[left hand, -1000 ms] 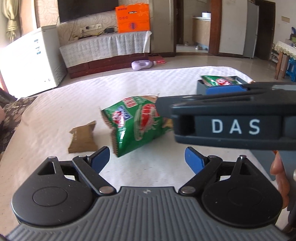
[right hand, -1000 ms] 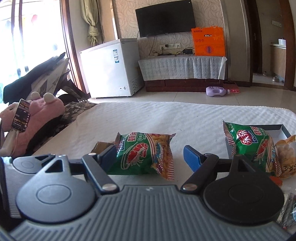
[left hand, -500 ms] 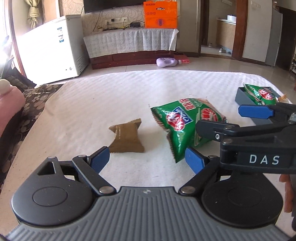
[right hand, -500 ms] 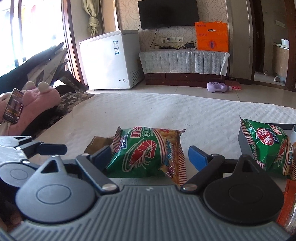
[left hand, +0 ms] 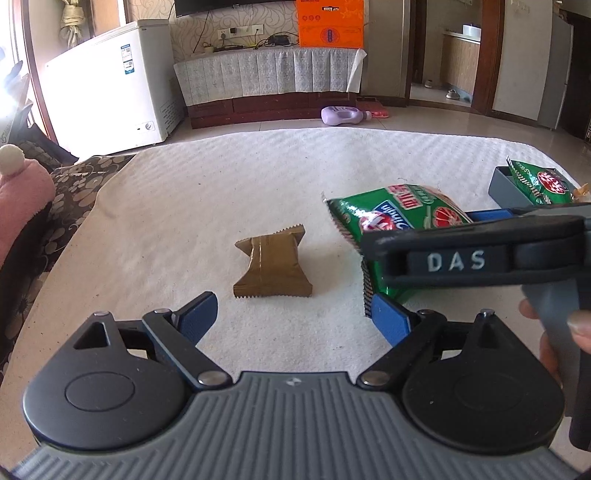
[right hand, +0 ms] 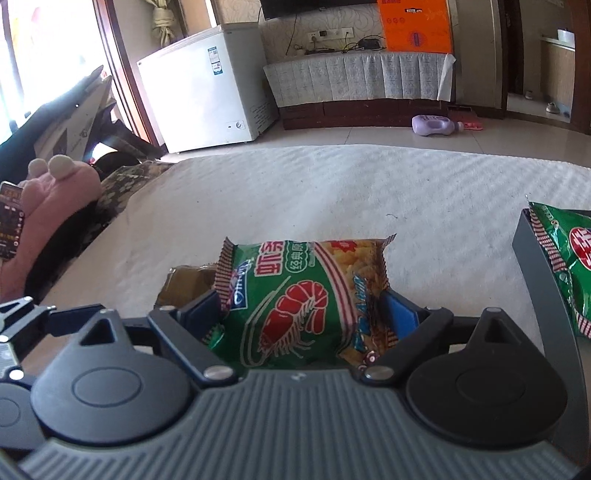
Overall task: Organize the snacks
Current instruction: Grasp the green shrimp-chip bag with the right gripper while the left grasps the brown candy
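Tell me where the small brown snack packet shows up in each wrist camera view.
Left wrist: the brown packet lies mid-frame on the white cloth, left of the green shrimp-chip bag.
Right wrist: only the brown packet's end shows, lower left of centre, behind the same green bag.
Shared landmark: the orange box beneath the TV.

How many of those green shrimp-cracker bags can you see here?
2. One green bag lies on the white cloth between the right gripper's open fingers; the second green bag sits in the grey box at right. More may be hidden inside it.
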Available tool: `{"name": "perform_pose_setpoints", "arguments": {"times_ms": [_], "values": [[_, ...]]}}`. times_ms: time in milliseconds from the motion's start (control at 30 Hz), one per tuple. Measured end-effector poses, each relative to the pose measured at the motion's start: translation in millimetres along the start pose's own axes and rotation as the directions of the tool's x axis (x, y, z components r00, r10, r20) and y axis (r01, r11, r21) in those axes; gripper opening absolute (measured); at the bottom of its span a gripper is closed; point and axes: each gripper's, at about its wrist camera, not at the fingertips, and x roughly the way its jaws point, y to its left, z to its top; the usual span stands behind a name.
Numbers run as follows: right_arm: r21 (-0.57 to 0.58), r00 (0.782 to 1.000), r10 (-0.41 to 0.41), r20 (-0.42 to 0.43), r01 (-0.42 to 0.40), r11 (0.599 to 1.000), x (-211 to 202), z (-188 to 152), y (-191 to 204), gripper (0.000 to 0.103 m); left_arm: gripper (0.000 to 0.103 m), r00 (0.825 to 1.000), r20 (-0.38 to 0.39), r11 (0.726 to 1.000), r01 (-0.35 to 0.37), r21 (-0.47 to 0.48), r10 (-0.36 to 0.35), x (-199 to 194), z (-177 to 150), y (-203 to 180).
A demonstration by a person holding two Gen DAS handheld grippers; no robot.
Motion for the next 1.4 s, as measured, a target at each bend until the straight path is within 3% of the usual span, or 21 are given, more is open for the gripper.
{"name": "perform_pose_setpoints", "arguments": {"times_ms": [167,367,500,567,733,867,1100,1200,1267,1400], "values": [[-0.070,1.000,-0.028,-0.003,0.027,0.997,5.4,-1.5,6.0,0.103,0.093,1.000,-0.008,1.000,-0.004,0.004,0.004,4.2,-1.8,0.2],[-0.148,0.997,-0.058,-0.048,0.050,0.988,-11.1,1.0,-4.2,0.087,0.094,1.000,-0.009,0.999,-0.027,-0.026,0.027,8.6,-1.8,7.1],[-0.108,0.997,-0.036,-0.075,0.028,0.994,-19.1,-2.0,-20.1,0.086,0.094,0.998,-0.008,0.998,-0.065,0.025,0.065,20.3,-0.7,-1.6],[-0.154,0.996,-0.038,-0.086,0.025,0.988,-20.1,-6.1,-17.9,0.086,0.094,0.996,0.008,0.995,-0.090,0.045,0.089,27.0,1.9,-4.5],[-0.200,0.996,-0.055,-0.071,0.040,0.979,-16.7,-12.3,-11.5,0.089,0.094,0.993,0.018,0.993,-0.119,-0.014,0.119,43.6,6.1,6.1],[-0.231,0.994,-0.068,-0.088,0.046,0.972,-8.8,-19.1,-7.4,0.103,0.094,0.994,0.016,0.993,-0.111,-0.043,0.112,59.7,6.3,13.4],[-0.211,0.995,-0.082,-0.061,0.068,0.975,-8.0,-20.4,-6.5,0.103,0.094,0.997,0.023,0.993,-0.071,-0.095,0.073,74.9,7.4,19.6],[-0.204,0.994,-0.089,-0.062,0.074,0.976,-6.5,-20.0,-5.4,0.103,0.083,0.998,0.029,0.995,-0.050,-0.081,0.052,78.6,8.6,17.3],[-0.205,0.994,-0.089,-0.065,0.074,0.976,-7.3,-19.1,-5.4,0.103,0.063,0.999,0.036,0.996,-0.013,-0.093,0.017,78.0,11.1,17.7],[-0.186,0.996,-0.073,-0.046,0.063,0.980,-12.1,-13.8,-5.3,0.090,0.062,0.999,0.034,0.995,0.001,-0.099,0.003,78.6,11.4,19.8]]}}
